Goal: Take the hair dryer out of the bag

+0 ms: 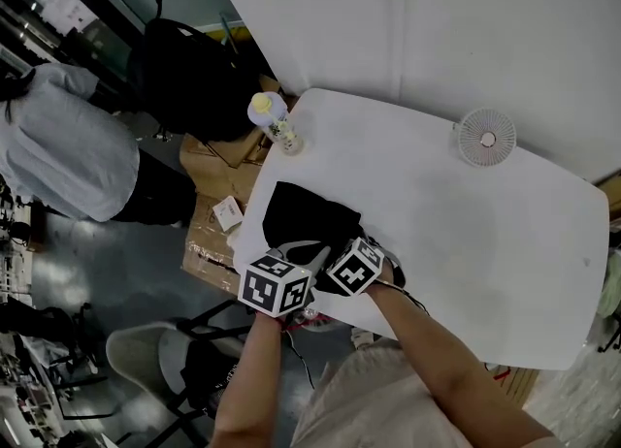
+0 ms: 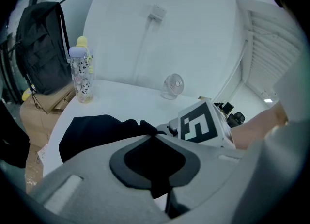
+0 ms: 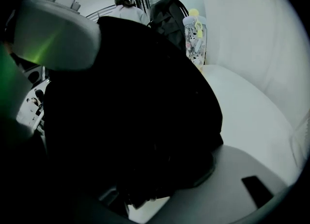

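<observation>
A black cloth bag (image 1: 303, 215) lies near the white table's (image 1: 456, 233) front left edge. My left gripper (image 1: 303, 254) is shut on a fold of the bag's fabric (image 2: 160, 189) at its near end. The rest of the bag (image 2: 92, 131) spreads beyond its jaws. Close beside it on the right, my right gripper (image 1: 361, 242) stands wide open at the same end. The dark bulk of the bag (image 3: 135, 97) fills the space between its jaws (image 3: 145, 121). No hair dryer shows; the bag hides its contents.
A patterned bottle with a yellow cap (image 1: 277, 123) stands at the table's far left corner, and a small white fan (image 1: 486, 136) at the back right. Cardboard boxes (image 1: 218, 194), a black backpack (image 1: 189, 73) and a person (image 1: 63, 150) are left of the table.
</observation>
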Available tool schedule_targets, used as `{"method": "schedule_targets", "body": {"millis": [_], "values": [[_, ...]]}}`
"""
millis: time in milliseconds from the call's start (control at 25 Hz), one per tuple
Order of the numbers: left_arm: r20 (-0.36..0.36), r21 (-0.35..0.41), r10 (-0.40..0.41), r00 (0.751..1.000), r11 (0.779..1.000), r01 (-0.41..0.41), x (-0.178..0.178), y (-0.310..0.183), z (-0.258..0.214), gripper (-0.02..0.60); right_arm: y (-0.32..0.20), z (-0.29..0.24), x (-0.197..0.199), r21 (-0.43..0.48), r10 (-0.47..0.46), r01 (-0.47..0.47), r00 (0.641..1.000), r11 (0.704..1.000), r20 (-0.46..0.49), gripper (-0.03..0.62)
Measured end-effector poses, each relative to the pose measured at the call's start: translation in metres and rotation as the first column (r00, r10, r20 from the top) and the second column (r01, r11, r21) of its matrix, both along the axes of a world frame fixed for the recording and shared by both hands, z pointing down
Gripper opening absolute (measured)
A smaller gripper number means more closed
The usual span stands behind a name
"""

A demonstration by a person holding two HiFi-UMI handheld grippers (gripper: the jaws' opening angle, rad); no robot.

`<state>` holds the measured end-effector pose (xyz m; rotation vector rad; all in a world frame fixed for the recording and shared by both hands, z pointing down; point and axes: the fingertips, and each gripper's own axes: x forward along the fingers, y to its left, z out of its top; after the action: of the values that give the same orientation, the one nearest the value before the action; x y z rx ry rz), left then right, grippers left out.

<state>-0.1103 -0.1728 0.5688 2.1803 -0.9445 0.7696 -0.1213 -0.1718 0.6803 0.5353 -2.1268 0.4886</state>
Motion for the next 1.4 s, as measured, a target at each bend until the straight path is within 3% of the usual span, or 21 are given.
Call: {"method": "schedule_targets", "body": {"millis": [120, 1400], "values": [[-0.002, -0.003, 0.002, 1.000, 1.000, -0.002, -0.001, 0.001, 0.001, 0.021, -0.003, 0.004, 0.000, 0.001, 0.004, -0.004, 1.000, 1.000, -0.031, 0.212], [0.006, -0.031, 0.006, 1.000, 1.000, -0.006, 0.003, 0.009, 0.015, 0.021, 0.014, -0.008, 0.024, -0.039, 0.075, -0.074, 0.997, 0.997, 0.014, 0.192]]}}
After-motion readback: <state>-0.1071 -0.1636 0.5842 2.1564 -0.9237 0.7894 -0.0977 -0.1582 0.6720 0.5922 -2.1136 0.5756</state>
